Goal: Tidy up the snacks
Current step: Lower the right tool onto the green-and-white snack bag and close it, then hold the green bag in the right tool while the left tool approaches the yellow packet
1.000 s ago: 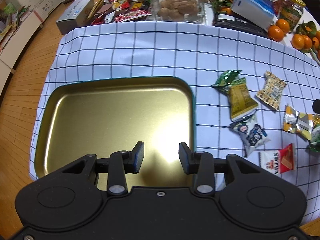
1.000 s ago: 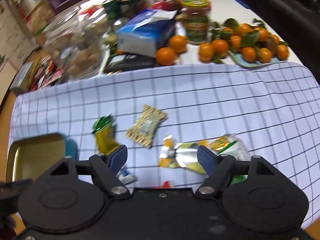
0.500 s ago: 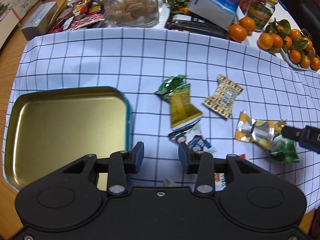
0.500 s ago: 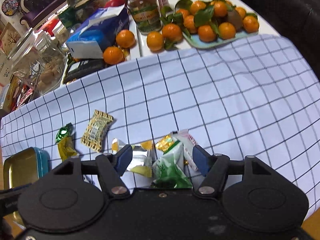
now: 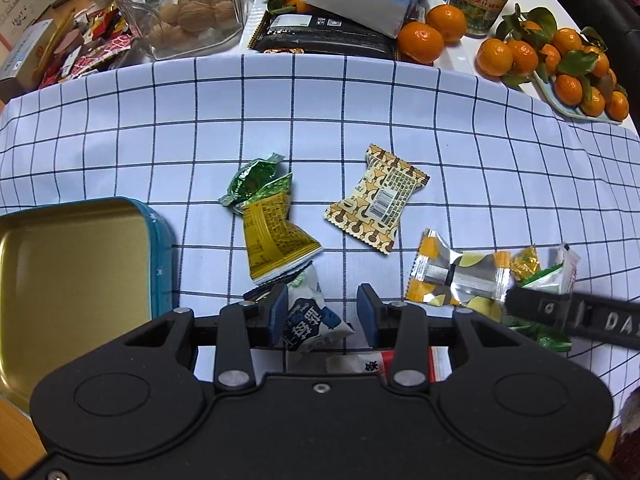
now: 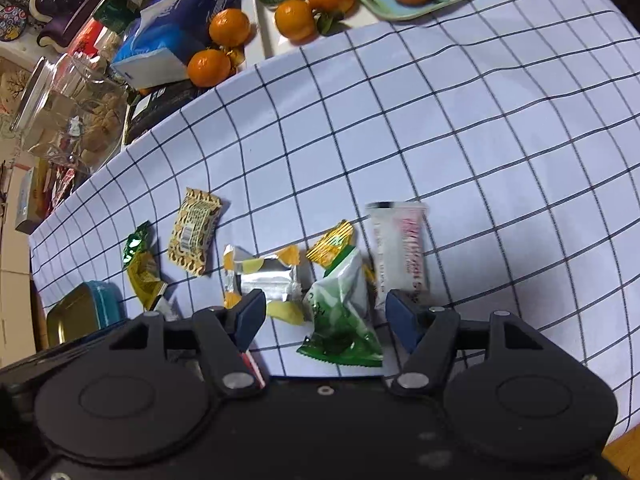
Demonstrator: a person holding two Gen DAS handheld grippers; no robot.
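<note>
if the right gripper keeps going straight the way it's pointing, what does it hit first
Most likely the green and white snack packet, which lies between the open fingers of the right gripper on the checked tablecloth. Depth is hard to judge; the silver and yellow packet beside it could catch the left finger.

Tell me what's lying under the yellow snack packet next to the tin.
The yellow packet overlaps two things: a green foil packet under its far end and a white and blue packet under its near corner. How far either one reaches beneath it is hidden.
</note>
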